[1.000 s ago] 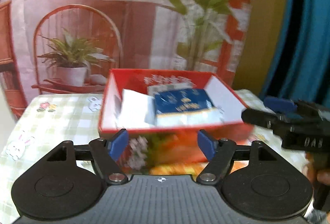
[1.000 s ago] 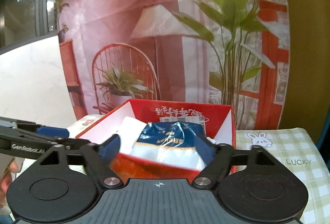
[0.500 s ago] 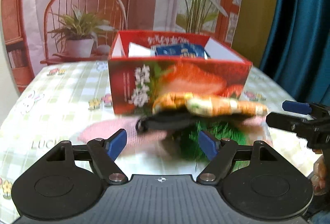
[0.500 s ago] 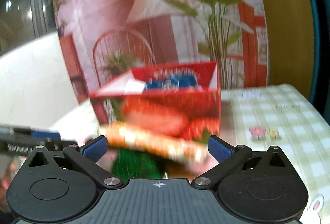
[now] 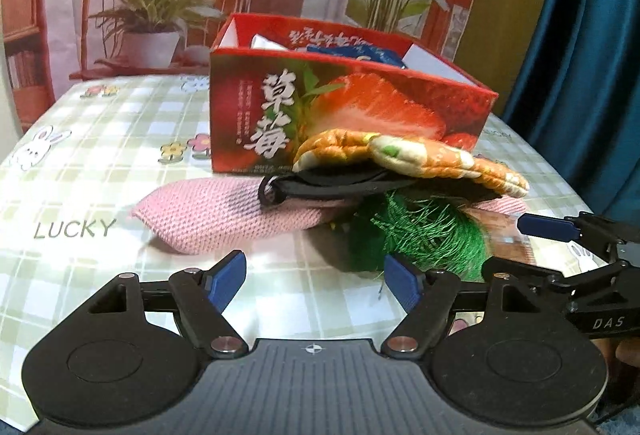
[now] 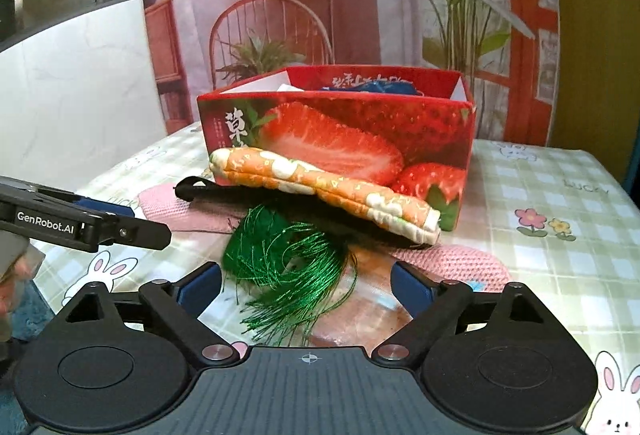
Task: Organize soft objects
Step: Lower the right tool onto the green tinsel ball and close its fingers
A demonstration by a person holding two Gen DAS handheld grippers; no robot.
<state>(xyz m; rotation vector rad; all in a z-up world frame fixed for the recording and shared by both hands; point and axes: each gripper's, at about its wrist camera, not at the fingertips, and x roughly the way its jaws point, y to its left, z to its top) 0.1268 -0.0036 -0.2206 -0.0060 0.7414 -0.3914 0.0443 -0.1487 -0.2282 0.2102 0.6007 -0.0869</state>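
Observation:
A pile of soft things lies in front of the red strawberry box (image 5: 352,115) (image 6: 340,123). On top is an orange patterned quilted pad (image 5: 408,159) (image 6: 320,187), over a black fabric piece (image 5: 320,187). A pink knitted cloth (image 5: 224,215) (image 6: 452,263) lies beneath. A green tinsel bundle (image 5: 420,239) (image 6: 288,259) sits at the front. My left gripper (image 5: 314,277) is open and empty, low before the pink cloth. My right gripper (image 6: 306,283) has its jaws closing, with the tinsel's strands between them and no pad pressing on it.
The box holds a blue packet (image 5: 356,55) (image 6: 372,89) and white items. A checked tablecloth (image 5: 80,155) with bunnies and flowers covers the table. A printed backdrop hangs behind and a teal curtain (image 5: 580,55) on the right. Each gripper shows at the edge of the other's view.
Both grippers came down from above the box to table level in front of it, bringing the soft pile into view. The right jaws widened, then narrowed.

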